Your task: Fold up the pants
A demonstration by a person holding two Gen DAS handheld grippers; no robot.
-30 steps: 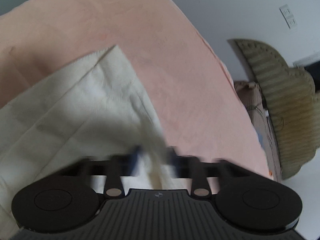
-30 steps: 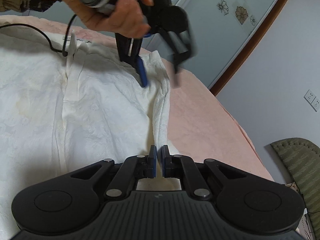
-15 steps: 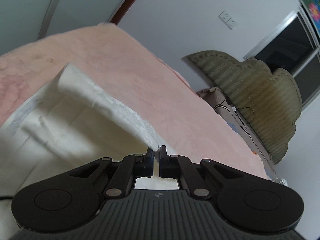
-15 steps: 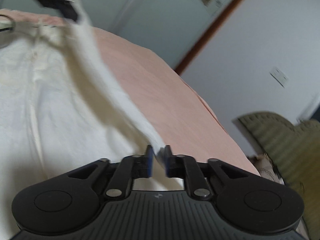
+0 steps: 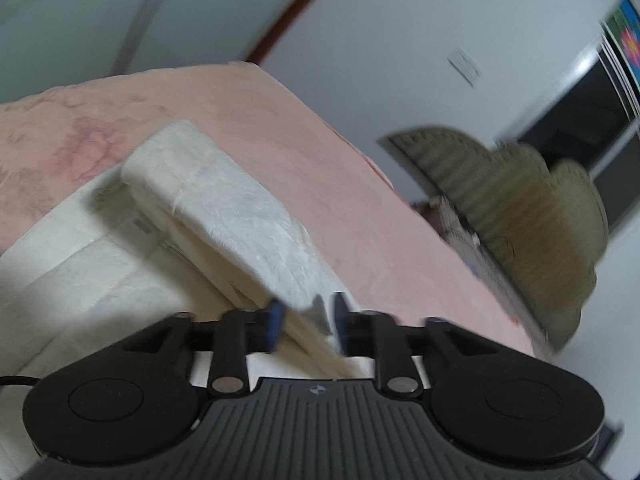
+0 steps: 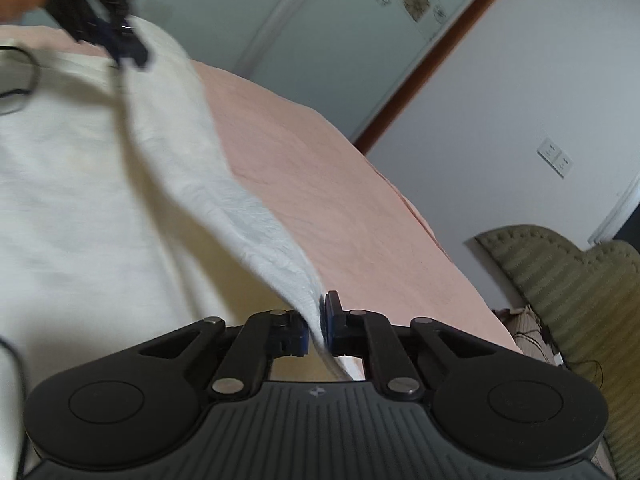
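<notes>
White pants [image 6: 80, 200] lie on a pink bedspread [image 6: 340, 184]. My right gripper [image 6: 316, 332] is shut on the pants' right edge and holds it lifted as a taut flap [image 6: 224, 200]. The flap runs up to my left gripper [image 6: 116, 40], seen at the far end in the right wrist view. In the left wrist view the left gripper [image 5: 306, 322] has its jaws apart, with the pants' edge [image 5: 240, 216] lying between and just past the fingertips. The lifted fold leans over the flat part of the pants [image 5: 80, 280].
The pink bedspread [image 5: 280, 140] falls away at its right edge. A green striped headboard or chair [image 5: 520, 208] stands beyond that edge, also in the right wrist view [image 6: 580, 300]. A black cable [image 6: 16, 80] lies on the pants at far left. Walls and a door are behind.
My left gripper has opened; half a second ago it was shut on the edge. Both grippers have carried the right edge up and over. The right gripper stays shut on the cloth.
</notes>
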